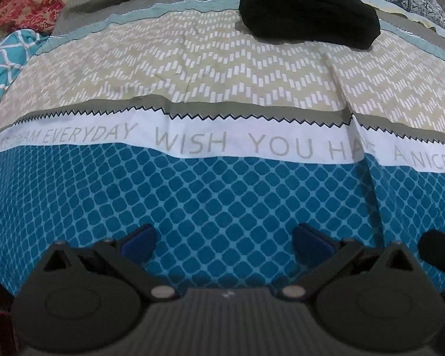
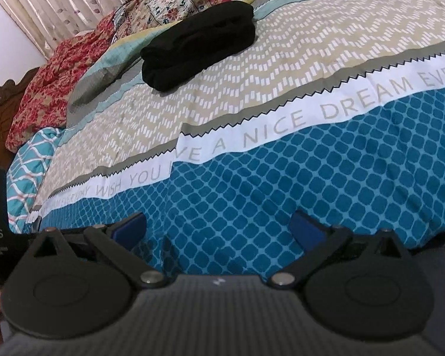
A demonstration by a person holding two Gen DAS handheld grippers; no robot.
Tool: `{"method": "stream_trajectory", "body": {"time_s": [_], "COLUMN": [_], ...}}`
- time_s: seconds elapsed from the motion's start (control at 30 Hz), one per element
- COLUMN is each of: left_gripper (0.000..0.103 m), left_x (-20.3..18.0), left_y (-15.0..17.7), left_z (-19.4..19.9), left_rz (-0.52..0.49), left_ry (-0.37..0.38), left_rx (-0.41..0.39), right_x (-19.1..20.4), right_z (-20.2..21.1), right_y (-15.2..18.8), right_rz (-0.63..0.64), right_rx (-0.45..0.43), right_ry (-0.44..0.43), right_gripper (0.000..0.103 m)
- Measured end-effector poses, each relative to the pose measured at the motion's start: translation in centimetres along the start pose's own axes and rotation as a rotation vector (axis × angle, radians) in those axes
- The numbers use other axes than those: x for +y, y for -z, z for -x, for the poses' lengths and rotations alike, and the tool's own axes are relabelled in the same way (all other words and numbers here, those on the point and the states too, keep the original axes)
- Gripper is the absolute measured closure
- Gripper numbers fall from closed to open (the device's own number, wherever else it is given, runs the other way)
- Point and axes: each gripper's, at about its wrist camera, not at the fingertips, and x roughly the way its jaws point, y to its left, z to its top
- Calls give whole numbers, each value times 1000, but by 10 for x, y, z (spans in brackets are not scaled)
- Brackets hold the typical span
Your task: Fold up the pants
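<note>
Pants: black folded pants (image 1: 308,14) are seen upper right on the bed (image 1: 222,184) | Axis: lengthwise, slanting down-right | Left tool (image 1: 222,240): released, empty, well short | Right tool (image 2: 218,228): released, empty, pants (image 2: 198,44) upper left | Nearer hand: cannot be told.

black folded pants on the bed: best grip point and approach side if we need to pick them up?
Probably the rounded fold edge of the black pants, at the bundle's near end toward the blue checked part of the bedspread. The layers stack there into one thick lip, so open jaws coming low from that side could pinch them all together.
</note>
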Motion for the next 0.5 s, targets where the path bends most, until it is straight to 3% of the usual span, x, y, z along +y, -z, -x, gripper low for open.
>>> {"method": "stream_trajectory", "body": {"time_s": [0.5], "left_gripper": [0], "left_x": [-3], "left_y": [0], "left_z": [-5], "left_rz": [-5], "left_ry": [5], "left_rx": [16], "right_x": [-4], "right_z": [1], "right_y": [1], "right_rz": [-53], "right_rx": [-28], "right_ry": [-18], "right_gripper": [0]}}
